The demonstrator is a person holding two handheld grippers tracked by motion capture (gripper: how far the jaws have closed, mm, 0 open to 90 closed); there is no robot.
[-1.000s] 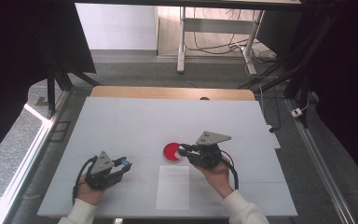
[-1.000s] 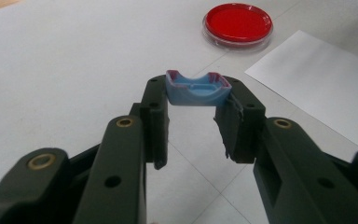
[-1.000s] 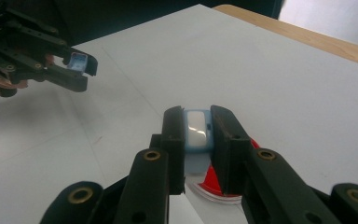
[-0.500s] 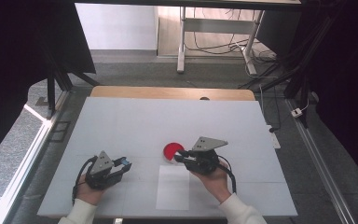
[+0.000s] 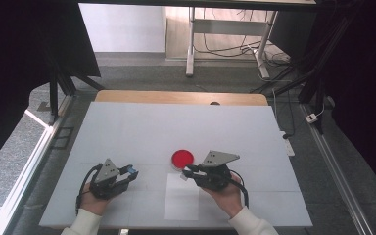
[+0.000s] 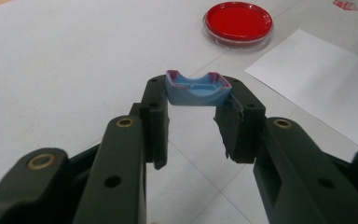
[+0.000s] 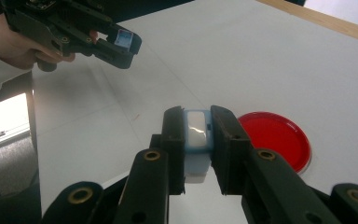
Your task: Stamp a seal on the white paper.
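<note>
While the left claw [image 6: 196,116] clenches a small blue cap [image 6: 196,88] by its ends, the right claw [image 7: 198,140] pinches a pale-blue piece [image 7: 196,133] beside the red dish [image 5: 182,158], mid-surface toward the near edge; both pieces look light, stiff, slippery.

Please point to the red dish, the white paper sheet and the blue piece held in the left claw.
red dish [image 5: 182,158], high view, centre of lid
white paper sheet [image 5: 181,203], high view, middle
blue piece [image 6: 196,90], left gripper view, front face
</note>
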